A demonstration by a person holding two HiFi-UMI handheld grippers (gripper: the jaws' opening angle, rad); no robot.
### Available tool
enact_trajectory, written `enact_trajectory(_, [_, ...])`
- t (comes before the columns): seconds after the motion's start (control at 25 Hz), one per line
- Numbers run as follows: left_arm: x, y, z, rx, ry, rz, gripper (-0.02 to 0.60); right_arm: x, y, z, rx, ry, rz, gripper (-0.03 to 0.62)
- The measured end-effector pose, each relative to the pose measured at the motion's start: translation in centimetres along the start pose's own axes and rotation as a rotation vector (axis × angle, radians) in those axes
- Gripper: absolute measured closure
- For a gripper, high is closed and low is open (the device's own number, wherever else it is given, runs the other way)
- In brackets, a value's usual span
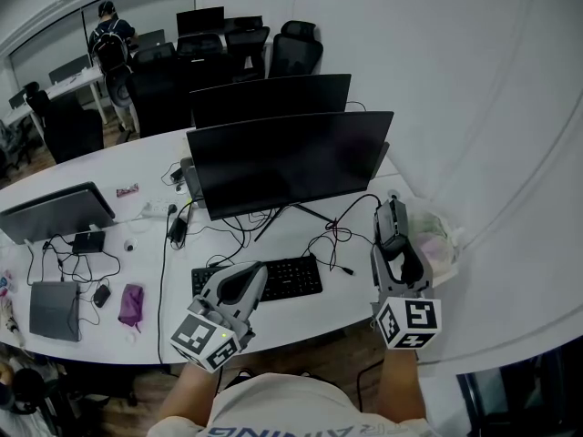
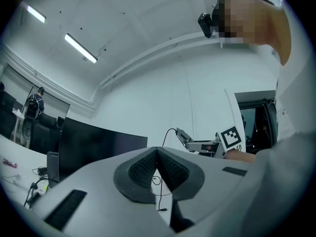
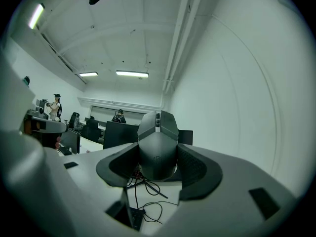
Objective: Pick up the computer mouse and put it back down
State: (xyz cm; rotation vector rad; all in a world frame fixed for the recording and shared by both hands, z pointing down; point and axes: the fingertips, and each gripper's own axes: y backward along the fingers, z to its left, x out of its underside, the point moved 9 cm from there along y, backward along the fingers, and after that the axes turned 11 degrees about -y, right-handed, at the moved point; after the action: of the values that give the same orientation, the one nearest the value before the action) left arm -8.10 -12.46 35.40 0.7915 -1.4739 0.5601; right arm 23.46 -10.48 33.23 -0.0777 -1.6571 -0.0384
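A dark grey computer mouse (image 3: 158, 139) is clamped between the black pads of my right gripper (image 3: 157, 166), lifted off the white desk (image 1: 301, 317) with its front end pointing up and away. In the head view the right gripper (image 1: 393, 224) hovers over the desk's right end with the mouse (image 1: 392, 213) at its tip. My left gripper (image 1: 256, 272) hangs over the near left end of the black keyboard (image 1: 288, 278). Its jaws are shut with the pads (image 2: 148, 168) touching and nothing between them.
Two dark monitors (image 1: 290, 160) stand behind the keyboard, with tangled black cables (image 1: 332, 238) at their feet. A closed laptop (image 1: 55, 309), a purple pouch (image 1: 131, 304) and another screen (image 1: 55, 211) lie left. A plastic bag (image 1: 441, 240) sits at the right edge. Office chairs (image 1: 293, 55) and a person (image 1: 109, 45) are far back.
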Motion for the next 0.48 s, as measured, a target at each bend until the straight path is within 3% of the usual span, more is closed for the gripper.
enact_trajectory(0.48, [0.34, -0.18, -0.22, 0.005, 0.0, 0.011, 0.574, 0.13, 0.06, -0.27, -0.003, -0.001, 0.004, 0.335])
